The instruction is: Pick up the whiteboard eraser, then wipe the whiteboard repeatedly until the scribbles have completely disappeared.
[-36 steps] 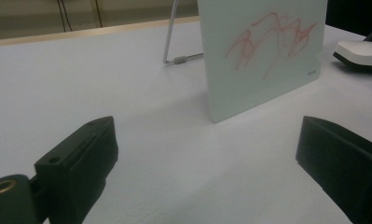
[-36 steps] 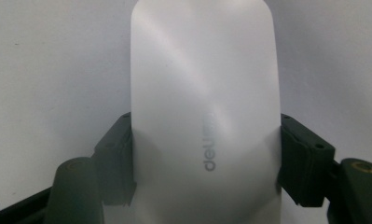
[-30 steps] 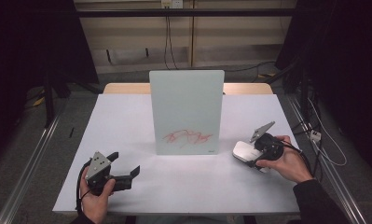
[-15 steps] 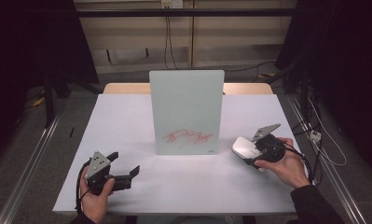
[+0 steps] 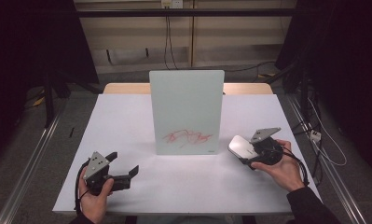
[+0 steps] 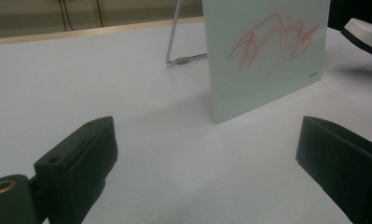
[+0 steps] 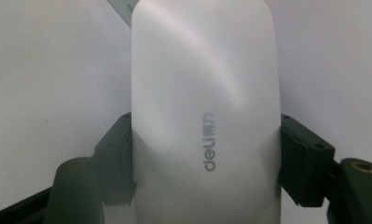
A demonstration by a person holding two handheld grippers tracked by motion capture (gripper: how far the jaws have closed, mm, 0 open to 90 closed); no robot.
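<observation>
Right now your right gripper [image 5: 243, 150] is clenched on a white, rounded plastic whiteboard eraser [image 5: 240, 146] with grey "deli" lettering; in the right gripper view the two black jaws press against its long sides [image 7: 204, 121]. You hold that eraser above the white tabletop [image 5: 127, 116], just beside the lower right corner of the pale green glass drawing board [image 5: 186, 109], apart from it. That board stands upright at the middle of the tabletop on a thin metal wire stand [image 6: 174, 42], and a red scribble [image 5: 188, 137] runs across its lower part. Your left gripper [image 5: 125, 170] rests low near the front left edge, well apart from the board, its jaws released and wide with nothing between them [image 6: 207, 154].
</observation>
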